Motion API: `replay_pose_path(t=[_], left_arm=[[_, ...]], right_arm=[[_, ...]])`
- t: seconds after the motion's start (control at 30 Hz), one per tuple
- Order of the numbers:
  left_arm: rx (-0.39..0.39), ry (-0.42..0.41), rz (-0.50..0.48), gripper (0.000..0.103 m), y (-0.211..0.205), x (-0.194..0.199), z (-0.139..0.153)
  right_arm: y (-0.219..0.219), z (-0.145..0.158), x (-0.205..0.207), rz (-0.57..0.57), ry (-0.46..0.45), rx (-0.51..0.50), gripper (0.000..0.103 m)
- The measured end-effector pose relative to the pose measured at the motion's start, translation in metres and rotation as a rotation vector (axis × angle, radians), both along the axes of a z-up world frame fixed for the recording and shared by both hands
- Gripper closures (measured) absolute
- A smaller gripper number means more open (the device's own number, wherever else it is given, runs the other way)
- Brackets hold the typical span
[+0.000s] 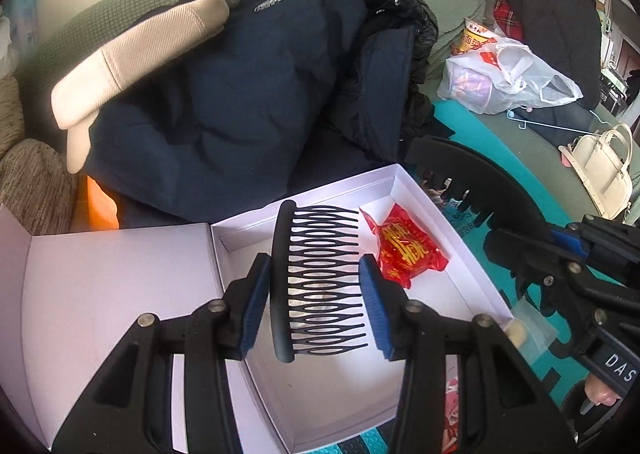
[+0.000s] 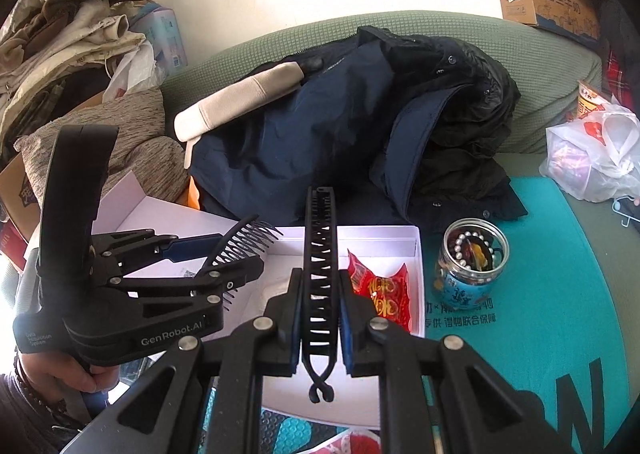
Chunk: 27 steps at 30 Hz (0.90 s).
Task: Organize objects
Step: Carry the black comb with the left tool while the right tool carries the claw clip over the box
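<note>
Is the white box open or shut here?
Open. The white box has its lid folded back to the left, and the red packet lies in plain view inside it.

Bright daylight, blown-out wall glare, strong fisheye bending, dark vignetted corners.

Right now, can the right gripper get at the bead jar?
Probably not yet: the right gripper is shut on a long black hair clip, so it is occupied. The path itself looks free; the jar stands open on the teal mat, right of the white box.

Packet (image 2: 378, 294) in box (image 2: 418, 254); jar (image 2: 470, 274) right of box.
</note>
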<state>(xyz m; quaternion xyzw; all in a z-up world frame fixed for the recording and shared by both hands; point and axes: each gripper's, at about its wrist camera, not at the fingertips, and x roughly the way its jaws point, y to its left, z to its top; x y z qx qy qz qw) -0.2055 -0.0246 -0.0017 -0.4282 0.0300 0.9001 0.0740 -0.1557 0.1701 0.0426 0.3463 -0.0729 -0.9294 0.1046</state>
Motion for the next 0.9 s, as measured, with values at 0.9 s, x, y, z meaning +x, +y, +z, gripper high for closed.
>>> replay_pose_path(t=[0.9], left_arm=[[-0.067, -0.102, 0.042, 0.06, 0.008, -0.051, -0.08]], right_arm=[[0.011, -0.069, -0.058, 0.048, -0.115, -0.017, 0.089]])
